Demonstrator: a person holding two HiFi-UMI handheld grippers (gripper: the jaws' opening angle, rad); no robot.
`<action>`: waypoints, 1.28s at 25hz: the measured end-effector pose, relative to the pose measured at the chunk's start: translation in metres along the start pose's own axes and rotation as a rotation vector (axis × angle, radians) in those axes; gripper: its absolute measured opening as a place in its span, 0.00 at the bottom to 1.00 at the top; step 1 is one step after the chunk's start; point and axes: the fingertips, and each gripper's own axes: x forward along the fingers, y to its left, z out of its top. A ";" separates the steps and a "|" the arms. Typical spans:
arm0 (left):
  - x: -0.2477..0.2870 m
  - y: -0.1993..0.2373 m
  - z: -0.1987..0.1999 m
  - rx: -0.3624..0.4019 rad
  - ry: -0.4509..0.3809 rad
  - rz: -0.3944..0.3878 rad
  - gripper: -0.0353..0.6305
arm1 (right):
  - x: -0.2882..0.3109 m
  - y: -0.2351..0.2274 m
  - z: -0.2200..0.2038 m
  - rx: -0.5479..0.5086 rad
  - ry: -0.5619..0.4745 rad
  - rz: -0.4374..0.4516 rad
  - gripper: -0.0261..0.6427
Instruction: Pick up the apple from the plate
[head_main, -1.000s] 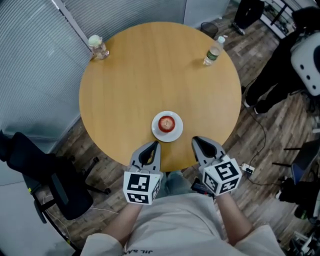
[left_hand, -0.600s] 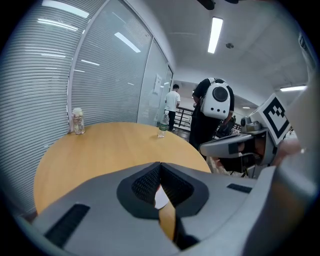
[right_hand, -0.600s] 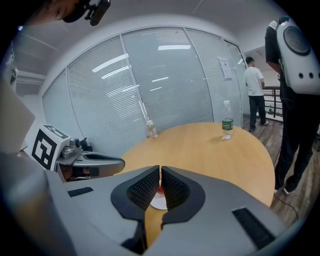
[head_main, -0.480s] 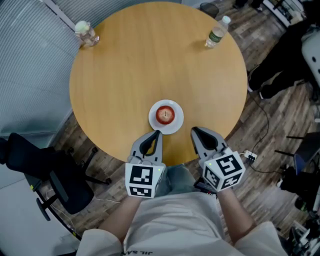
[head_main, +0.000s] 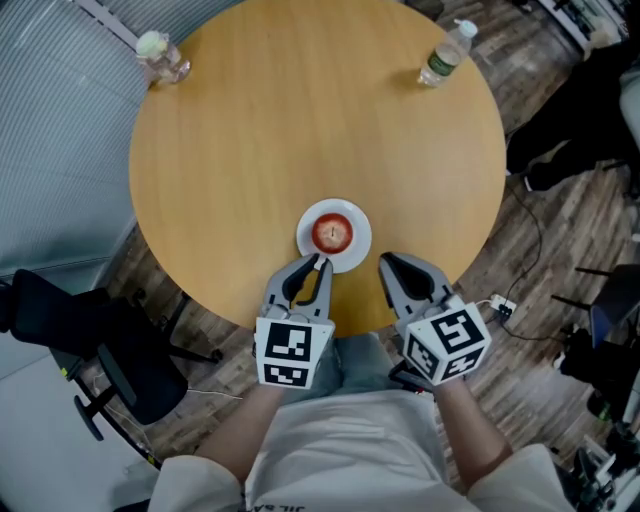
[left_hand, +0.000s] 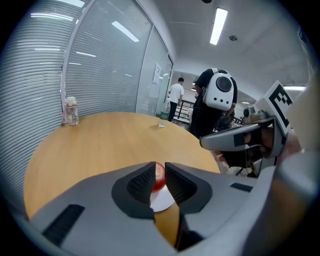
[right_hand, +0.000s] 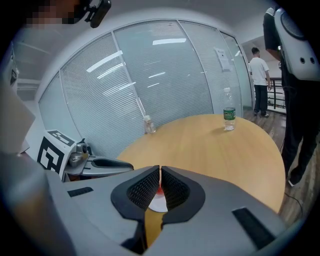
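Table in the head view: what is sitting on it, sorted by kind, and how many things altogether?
apple: 1
white plate: 1
water bottle: 1
clear jar with a pale top: 1
Total: 4

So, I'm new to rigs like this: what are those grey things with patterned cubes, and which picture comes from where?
A person holds a grey two-fingered claw in each hand; the cubes are part of them. One picture looks down from a head camera; the other two come from cameras on each claw. On the round wooden table: a red apple on a white plate, a clear plastic bottle, a clear jar. The left claw is opening, nothing in it, the apple ahead. The right claw is shut and empty.
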 end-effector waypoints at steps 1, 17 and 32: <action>0.003 0.001 -0.001 0.005 0.005 -0.006 0.16 | 0.002 -0.001 -0.001 0.002 0.003 0.001 0.09; 0.054 0.010 -0.032 0.027 0.116 -0.064 0.58 | 0.016 -0.010 -0.022 0.052 0.040 -0.011 0.09; 0.094 0.015 -0.050 0.047 0.189 -0.051 0.67 | 0.016 -0.023 -0.038 0.098 0.071 -0.035 0.09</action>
